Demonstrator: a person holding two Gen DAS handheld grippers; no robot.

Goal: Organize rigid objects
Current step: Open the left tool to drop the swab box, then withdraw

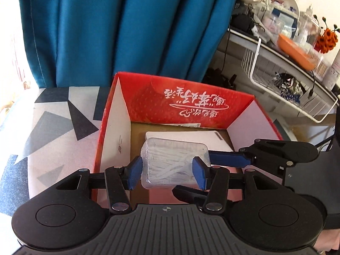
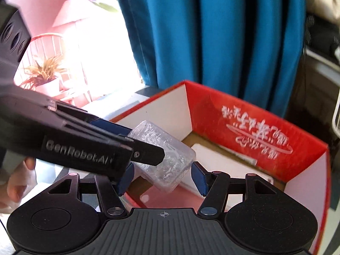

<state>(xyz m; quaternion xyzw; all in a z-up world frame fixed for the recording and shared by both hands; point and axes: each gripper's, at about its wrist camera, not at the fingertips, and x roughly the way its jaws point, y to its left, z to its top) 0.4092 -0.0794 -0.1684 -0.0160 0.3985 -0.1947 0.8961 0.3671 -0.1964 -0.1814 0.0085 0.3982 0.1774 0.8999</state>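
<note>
Left wrist: clear box [image 1: 170,165] between claw [image 1: 167,173] pads.

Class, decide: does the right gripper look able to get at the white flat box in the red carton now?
Probably not: the right gripper seems clamped, with the left gripper, on the clear case of white picks, which hangs over the white flat box in the red carton.
</note>
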